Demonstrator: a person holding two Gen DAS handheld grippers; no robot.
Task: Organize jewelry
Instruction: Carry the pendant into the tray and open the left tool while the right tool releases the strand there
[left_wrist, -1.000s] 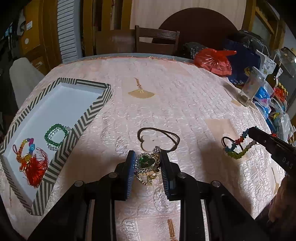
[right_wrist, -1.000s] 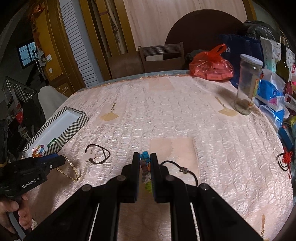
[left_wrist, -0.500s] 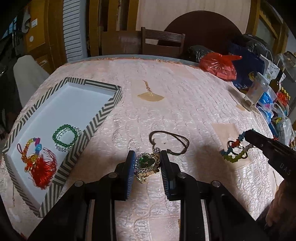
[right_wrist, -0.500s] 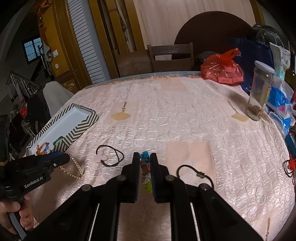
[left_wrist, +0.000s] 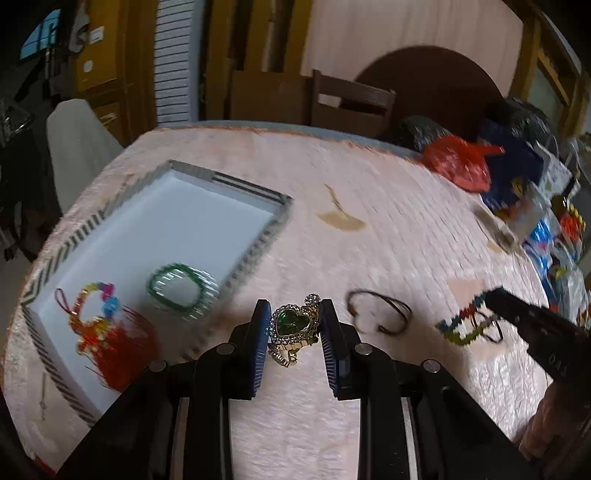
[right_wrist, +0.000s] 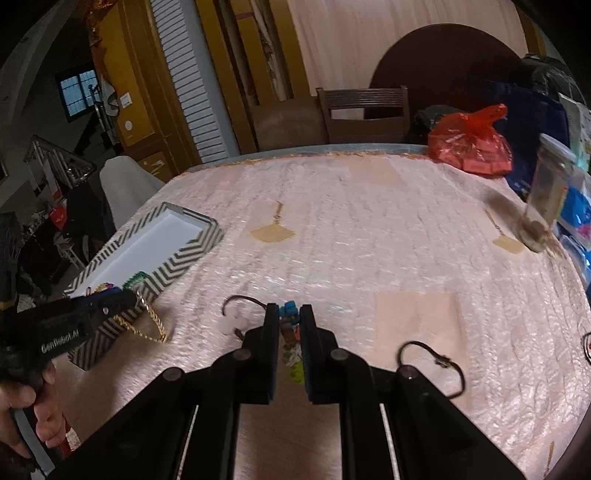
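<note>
My left gripper (left_wrist: 294, 320) is shut on a gold watch with a green heart face (left_wrist: 293, 325), held above the table just right of the chevron-edged tray (left_wrist: 255, 247); its gold chain (right_wrist: 147, 325) hangs below in the right wrist view. The tray holds a green bead bracelet (left_wrist: 181, 291) and a colourful charm with a red tassel (left_wrist: 110, 332). My right gripper (right_wrist: 289, 319) is shut on a multicoloured bead bracelet (right_wrist: 290, 334), also seen dangling in the left wrist view (left_wrist: 465, 325). A brown cord necklace (left_wrist: 380, 317) lies on the cloth between the grippers.
A black cord bracelet (right_wrist: 432, 365) lies on the pink tablecloth at the right. A glass jar (right_wrist: 546, 199), a red plastic bag (right_wrist: 469, 144) and blue bags crowd the far right edge. A wooden chair (right_wrist: 365, 110) stands behind the table.
Both grippers have moved left toward the tray, each still holding its piece. The tray and the brown cord necklace now sit closer in both views.
</note>
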